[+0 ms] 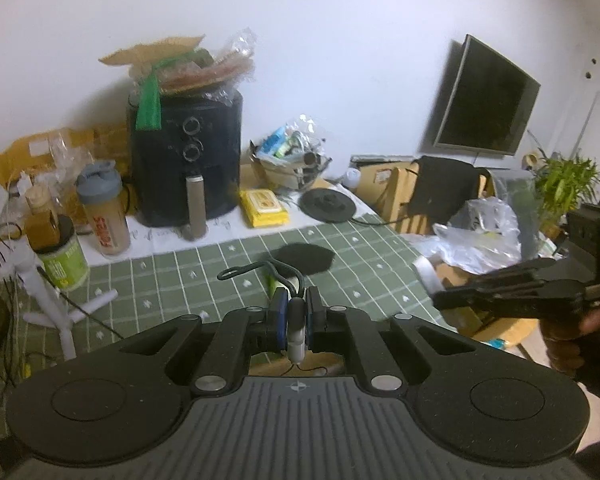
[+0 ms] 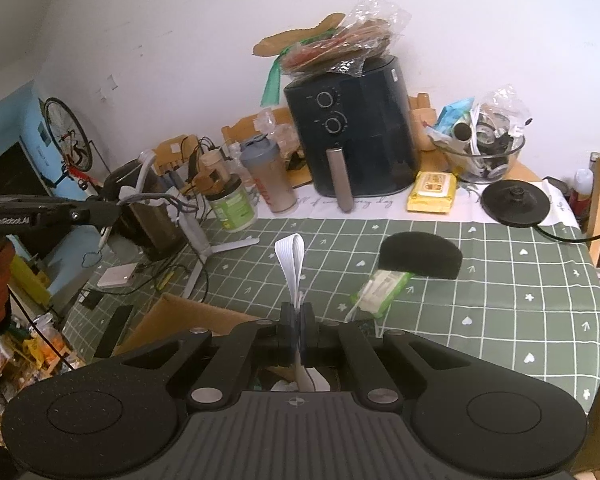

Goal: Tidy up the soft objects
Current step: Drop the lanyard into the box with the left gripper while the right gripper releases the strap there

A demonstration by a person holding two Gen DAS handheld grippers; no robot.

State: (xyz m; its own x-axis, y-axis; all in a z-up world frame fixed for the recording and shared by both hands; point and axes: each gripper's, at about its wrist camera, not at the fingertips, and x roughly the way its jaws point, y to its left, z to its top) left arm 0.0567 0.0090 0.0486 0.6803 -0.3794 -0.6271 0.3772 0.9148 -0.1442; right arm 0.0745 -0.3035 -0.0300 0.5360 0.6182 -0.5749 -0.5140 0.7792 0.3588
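Note:
My left gripper (image 1: 296,304) is shut on a dark cable (image 1: 260,270) at its grey plug end. The cable loops forward above the green checked tablecloth (image 1: 204,280). My right gripper (image 2: 298,312) is shut on a white flat cable (image 2: 290,264), whose folded loop stands up ahead of the fingers. On the cloth lie a black half-round foam pad (image 2: 420,256) (image 1: 304,258) and a green and white wipes pack (image 2: 384,288) beside it. Each gripper shows in the other's view: the right gripper (image 1: 436,298) at the right edge, the left gripper (image 2: 116,210) at the left edge.
A black air fryer (image 2: 360,132) stands at the back with a shaker bottle (image 2: 268,176), a green jar (image 2: 230,204), a yellow wipes pack (image 2: 432,192) and a black kettle base (image 2: 516,200). An open cardboard box (image 2: 172,316) sits below the table's near edge. A white stand (image 1: 48,292) is left.

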